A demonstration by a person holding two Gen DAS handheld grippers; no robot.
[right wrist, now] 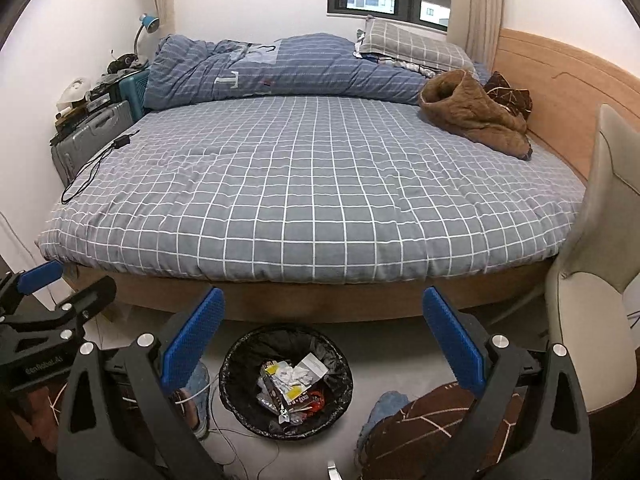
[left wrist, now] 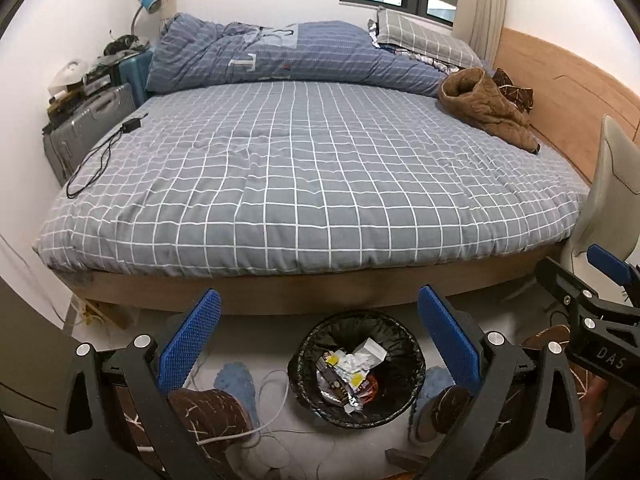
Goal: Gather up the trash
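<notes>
A round bin with a black liner [left wrist: 404, 344] stands on the floor at the foot of the bed; it also shows in the right wrist view [right wrist: 240, 364]. It holds crumpled paper and wrappers [left wrist: 352, 368] [right wrist: 292, 380]. My left gripper [left wrist: 320, 312] is open and empty, above and in front of the bin. My right gripper [right wrist: 324, 312] is open and empty, above the bin too. The right gripper shows at the right edge of the left wrist view [left wrist: 576, 272]. The left gripper shows at the left edge of the right wrist view [right wrist: 72, 280].
A wide bed with a grey checked cover [left wrist: 304, 176] fills the room. On it lie a blue duvet [left wrist: 288, 52], a brown garment [left wrist: 488, 108] and a black charger with cable [left wrist: 130, 124]. Suitcases [left wrist: 88, 124] stand left, a pale chair [right wrist: 600, 216] right. White cables [left wrist: 276, 400] lie on the floor.
</notes>
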